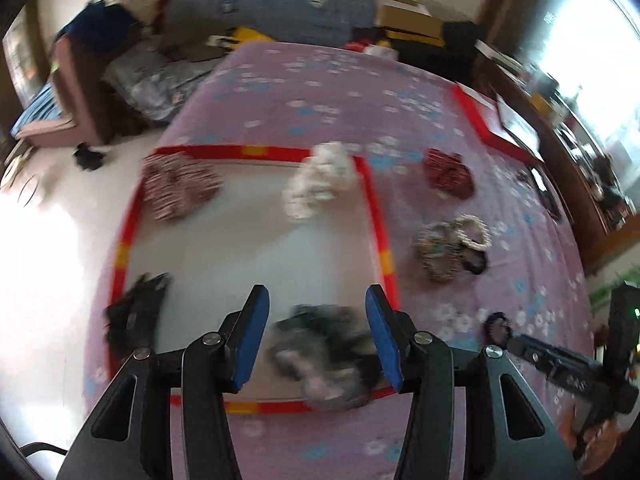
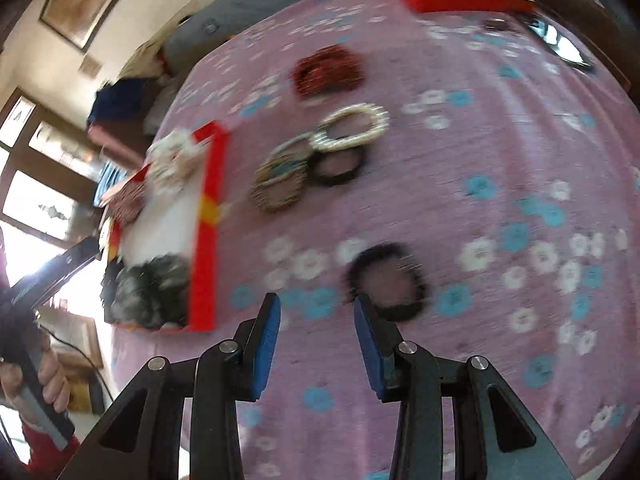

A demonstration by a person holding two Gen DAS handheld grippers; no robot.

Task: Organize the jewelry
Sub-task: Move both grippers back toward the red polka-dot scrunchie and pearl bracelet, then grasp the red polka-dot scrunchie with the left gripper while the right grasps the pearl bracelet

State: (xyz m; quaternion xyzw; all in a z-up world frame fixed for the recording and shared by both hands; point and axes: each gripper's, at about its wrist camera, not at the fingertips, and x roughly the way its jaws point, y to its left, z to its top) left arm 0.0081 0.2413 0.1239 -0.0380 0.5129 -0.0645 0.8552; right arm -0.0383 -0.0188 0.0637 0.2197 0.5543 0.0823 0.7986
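- Left gripper (image 1: 316, 336): jaws apart, empty, above grey-black fuzzy bracelet pile (image 1: 324, 360) inside red-rimmed white tray (image 1: 378, 216).
- Right gripper (image 2: 317, 340): jaws apart, empty, near dark fuzzy bracelet ring (image 2: 386, 282) lying flat on pink flowered bedspread (image 2: 500, 168).

Both my views are smeared. That grey-black heap (image 1: 324, 360) in the red tray (image 1: 376, 216) could be anything, and the tray's far end (image 2: 120, 216) disappears behind window glare.

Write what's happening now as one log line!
left gripper: open, empty | right gripper: open, empty | red tray: partly filled
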